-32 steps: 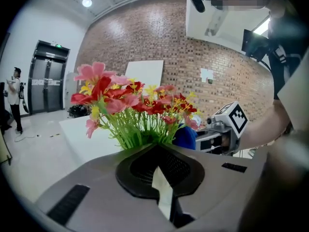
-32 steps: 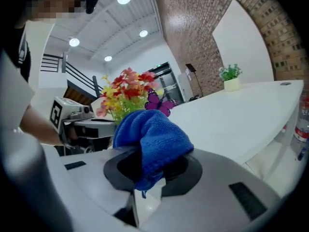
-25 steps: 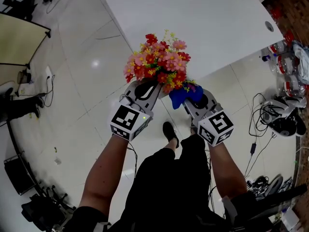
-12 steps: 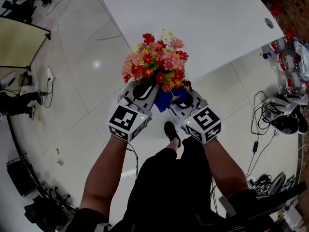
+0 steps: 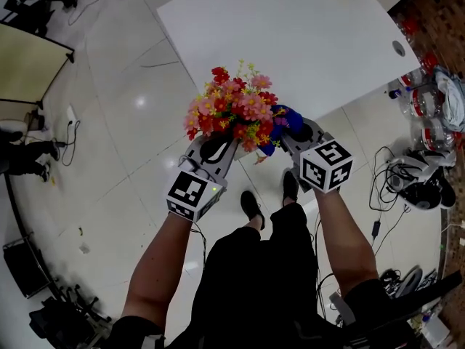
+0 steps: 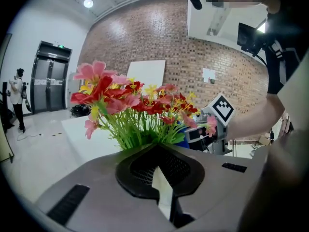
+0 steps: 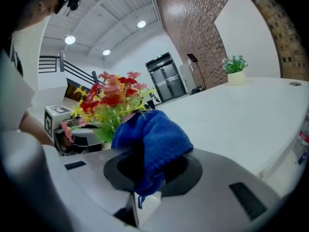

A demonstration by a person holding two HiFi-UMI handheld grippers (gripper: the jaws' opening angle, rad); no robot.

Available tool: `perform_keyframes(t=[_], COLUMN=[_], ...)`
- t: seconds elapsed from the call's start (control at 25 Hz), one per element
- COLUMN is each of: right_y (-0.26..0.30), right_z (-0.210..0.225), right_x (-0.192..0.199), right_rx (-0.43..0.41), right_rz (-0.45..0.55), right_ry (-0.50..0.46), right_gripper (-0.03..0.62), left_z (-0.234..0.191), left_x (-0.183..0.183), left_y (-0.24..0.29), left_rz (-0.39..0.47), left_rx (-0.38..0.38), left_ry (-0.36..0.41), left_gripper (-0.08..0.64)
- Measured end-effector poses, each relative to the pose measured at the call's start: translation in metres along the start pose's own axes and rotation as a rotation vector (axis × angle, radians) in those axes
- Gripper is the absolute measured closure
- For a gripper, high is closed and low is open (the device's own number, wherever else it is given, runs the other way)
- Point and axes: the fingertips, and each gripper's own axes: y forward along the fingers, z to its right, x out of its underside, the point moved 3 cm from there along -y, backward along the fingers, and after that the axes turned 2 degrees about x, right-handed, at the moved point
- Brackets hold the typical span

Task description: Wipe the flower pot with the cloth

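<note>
A bunch of red, pink and yellow flowers [image 5: 236, 107] hangs in the air over the floor, just off the white table's near edge. Its pot is hidden under the blooms and behind my jaws. My left gripper [image 5: 216, 142] is shut on the flower pot from the near left; in the left gripper view the green stems [image 6: 133, 132] rise right beyond the left gripper [image 6: 161, 180]. My right gripper [image 5: 292, 127] is shut on a blue cloth [image 5: 283, 121], pressed at the plant's right side. The cloth [image 7: 150, 138] bulges out of the right gripper [image 7: 145, 180] beside the flowers [image 7: 112, 100].
The white table [image 5: 290, 35] lies beyond the plant, with a small potted plant [image 7: 235, 70] at its far end. Cables, bottles [image 5: 429, 97] and a headset [image 5: 421, 184] litter the floor at the right. The holder's legs and shoes [image 5: 251, 206] are below.
The right gripper has swung with the cloth from the near side of the plant, between the two grippers, up to its right side. The left gripper has held nearly still.
</note>
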Motion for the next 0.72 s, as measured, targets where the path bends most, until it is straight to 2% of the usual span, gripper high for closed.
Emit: perform_keyframes(t=[0.2, 0.4, 0.56, 0.72], right_y=[0.012, 0.008, 0.037, 0.075], right_z=[0.016, 0.055, 0.065, 0.038], right_x=[-0.012, -0.056, -0.079, -0.079], right_rx=[0.009, -0.056, -0.237, -0.47], right_rz=[-0.048, -0.005, -0.089, -0.22], right_ry=[0.013, -0.013, -0.135, -0.231], right_gripper=[0.529, 0.529, 0.529, 0.529], left_z=[0.0, 0.002, 0.012, 0.01], left_x=[0.001, -0.007, -0.01, -0.011], left_y=[-0.007, 0.0, 0.006, 0.001], left_rz=[-0.016, -0.024, -0.009, -0.022], left_rx=[-0.006, -0.041, -0.124, -0.18], left_ry=[-0.015, -0.013, -0.09, -0.126], left_gripper=[0.56, 0.56, 0.56, 0.559])
